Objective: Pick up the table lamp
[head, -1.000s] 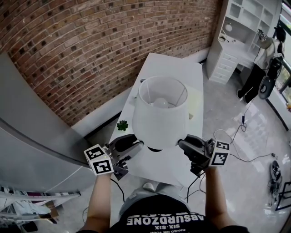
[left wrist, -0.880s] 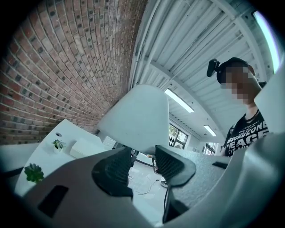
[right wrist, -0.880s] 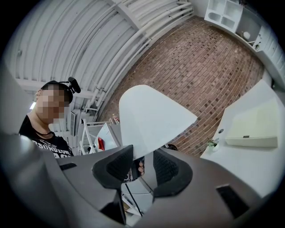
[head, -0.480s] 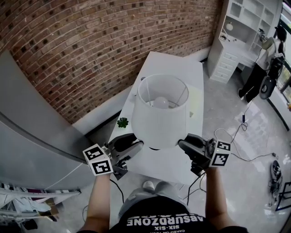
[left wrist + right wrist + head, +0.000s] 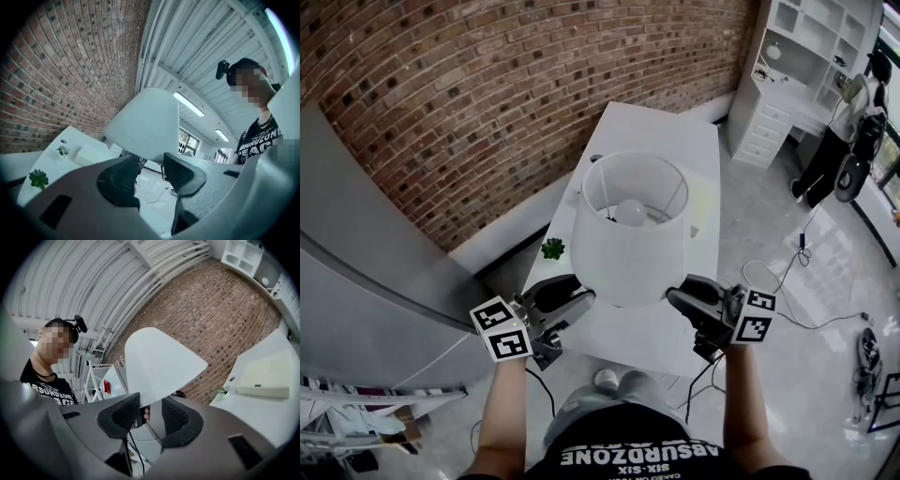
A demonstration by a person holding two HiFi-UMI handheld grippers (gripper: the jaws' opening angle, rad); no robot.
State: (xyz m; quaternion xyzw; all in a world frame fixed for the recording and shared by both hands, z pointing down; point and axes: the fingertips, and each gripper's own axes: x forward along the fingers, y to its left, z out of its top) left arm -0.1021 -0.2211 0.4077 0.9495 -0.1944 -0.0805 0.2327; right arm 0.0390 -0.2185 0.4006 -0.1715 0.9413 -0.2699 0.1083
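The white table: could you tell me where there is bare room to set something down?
On the white table, the far end beyond the pale flat box and the near end by the person are bare. Crowded middle: table lamp above, small plant by the left edge.

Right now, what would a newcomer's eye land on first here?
The big white table lamp, centre of the head view, its bulb showing inside the shade. The left gripper and right gripper clamp the shade's lower rim from either side, over the white table beside the brick wall.

lamp shade [image 5: 630, 234] | slightly higher in head view | dark base under it now hidden
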